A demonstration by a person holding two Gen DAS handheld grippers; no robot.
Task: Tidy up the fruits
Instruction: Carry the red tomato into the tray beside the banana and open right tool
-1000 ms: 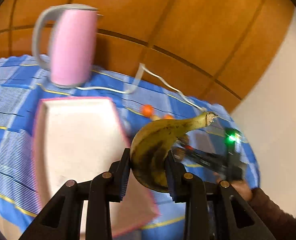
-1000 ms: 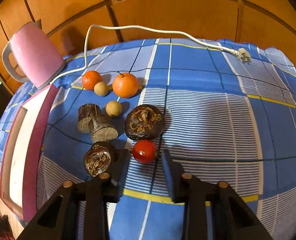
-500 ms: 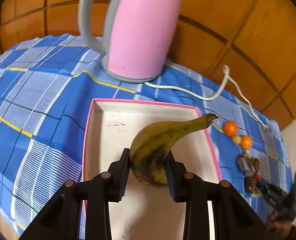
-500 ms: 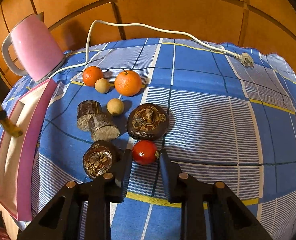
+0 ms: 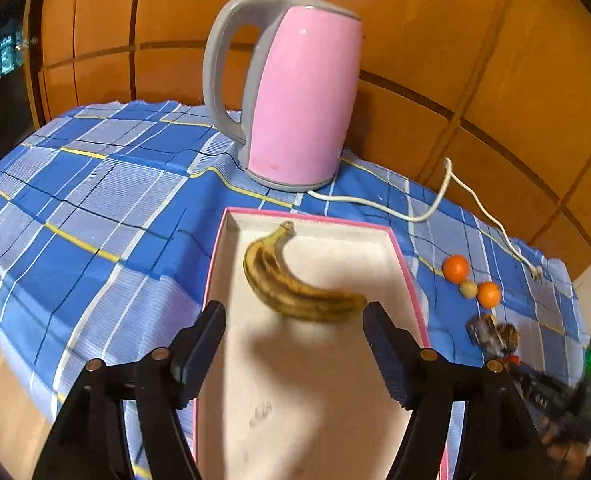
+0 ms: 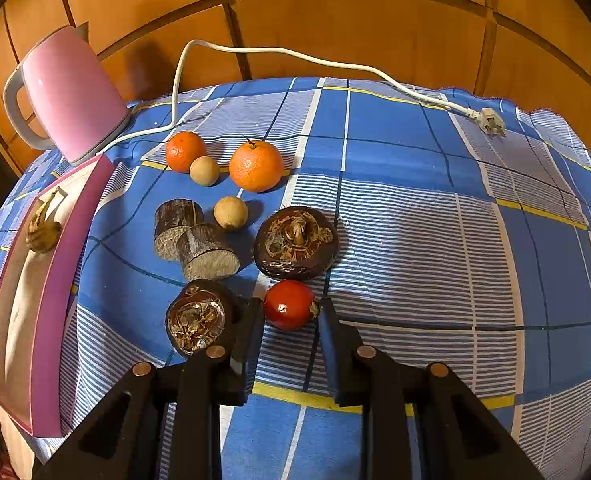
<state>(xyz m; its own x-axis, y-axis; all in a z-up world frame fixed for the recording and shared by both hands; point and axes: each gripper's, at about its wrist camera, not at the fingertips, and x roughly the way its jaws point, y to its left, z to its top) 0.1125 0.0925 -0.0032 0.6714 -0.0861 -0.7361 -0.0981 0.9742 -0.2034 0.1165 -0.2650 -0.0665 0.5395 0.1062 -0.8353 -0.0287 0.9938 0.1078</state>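
Note:
A spotted yellow banana (image 5: 295, 280) lies in the pink-rimmed white tray (image 5: 323, 400), just ahead of my open, empty left gripper (image 5: 293, 320). The banana (image 6: 43, 228) and tray (image 6: 51, 320) also show at the left in the right wrist view. My right gripper (image 6: 291, 312) is shut on a small red fruit (image 6: 289, 304) that rests on the blue checked cloth. Around it lie two oranges (image 6: 255, 166), two small tan round fruits (image 6: 231, 212), two dark brown round fruits (image 6: 295, 242) and two brown cut log-like pieces (image 6: 205, 252).
A pink electric kettle (image 5: 299, 96) stands behind the tray, also seen in the right wrist view (image 6: 69, 92). Its white cord and plug (image 6: 491, 120) trail across the far side of the table. Wooden wall panels rise behind. The table edge drops off at left.
My left gripper carried the banana over the tray, opened and released it; the banana now lies in the tray. My right gripper closed further onto the red fruit.

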